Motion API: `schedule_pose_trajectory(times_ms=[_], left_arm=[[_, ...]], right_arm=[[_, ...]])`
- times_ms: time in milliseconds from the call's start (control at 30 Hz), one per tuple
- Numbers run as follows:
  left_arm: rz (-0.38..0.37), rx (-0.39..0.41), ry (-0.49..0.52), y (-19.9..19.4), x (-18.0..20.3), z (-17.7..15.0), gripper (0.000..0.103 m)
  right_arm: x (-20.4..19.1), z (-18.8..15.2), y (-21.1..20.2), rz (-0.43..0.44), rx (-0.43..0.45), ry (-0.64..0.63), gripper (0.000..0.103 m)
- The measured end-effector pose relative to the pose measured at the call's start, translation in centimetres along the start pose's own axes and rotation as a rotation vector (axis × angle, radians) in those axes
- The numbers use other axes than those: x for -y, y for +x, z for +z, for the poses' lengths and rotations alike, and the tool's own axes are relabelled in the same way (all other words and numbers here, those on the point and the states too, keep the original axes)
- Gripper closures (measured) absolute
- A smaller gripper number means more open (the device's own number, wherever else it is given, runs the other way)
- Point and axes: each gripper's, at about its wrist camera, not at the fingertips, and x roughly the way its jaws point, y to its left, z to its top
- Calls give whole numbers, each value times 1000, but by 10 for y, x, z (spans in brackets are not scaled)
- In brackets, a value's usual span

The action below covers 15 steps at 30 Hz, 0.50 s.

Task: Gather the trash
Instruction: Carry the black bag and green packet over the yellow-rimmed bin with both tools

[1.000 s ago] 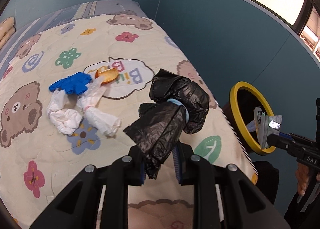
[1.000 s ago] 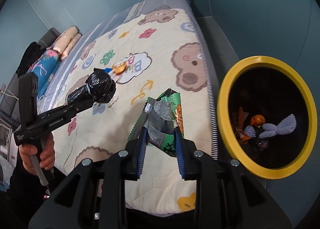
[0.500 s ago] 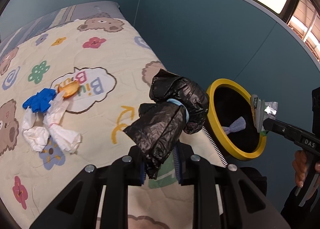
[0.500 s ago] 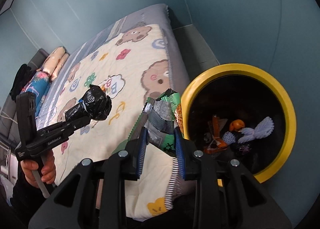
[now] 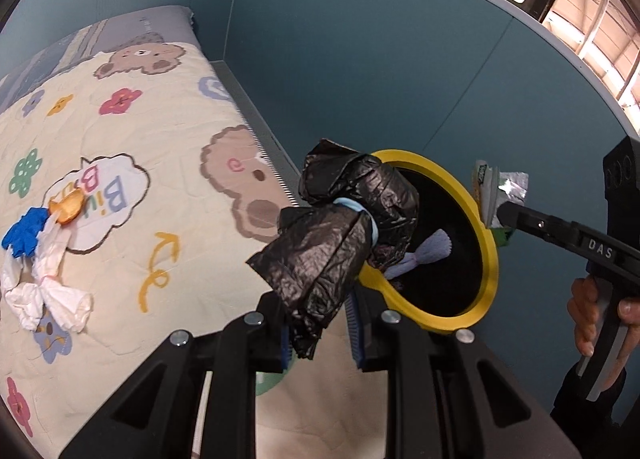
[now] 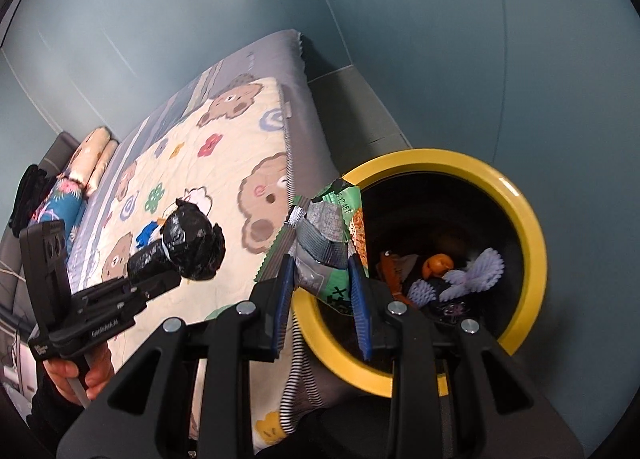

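Observation:
My left gripper (image 5: 318,333) is shut on a crumpled black plastic bag (image 5: 340,235) tied with a pale blue band, held over the bed's right edge beside the yellow-rimmed black bin (image 5: 490,255). My right gripper (image 6: 322,299) is shut on a green and silver snack wrapper (image 6: 326,247), which hangs at the left rim of the bin (image 6: 536,251). Inside the bin lie purple paper cups, an orange piece and other scraps. In the right wrist view the left gripper (image 6: 160,279) with the bag (image 6: 192,245) is over the quilt.
White tissues (image 5: 44,291), a blue glove (image 5: 24,231) and an orange peel (image 5: 68,209) lie on the bear-print quilt (image 5: 160,163). A blue-green wall stands behind the bin. Pillows (image 6: 92,155) lie at the bed's far end. A hand (image 5: 596,319) grips the right tool.
Both grippers have travelled right from over the quilt toward the bin, each keeping its load. The bin now looms larger and the wrapper has reached its rim.

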Motion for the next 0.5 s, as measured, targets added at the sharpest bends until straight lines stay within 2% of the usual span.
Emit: schedule_pose_trajectory(times_ms=[500], left_arm=[[-52, -47, 54, 41, 43, 8, 83]], right_arm=[[43, 12, -3, -27, 30, 77, 76]])
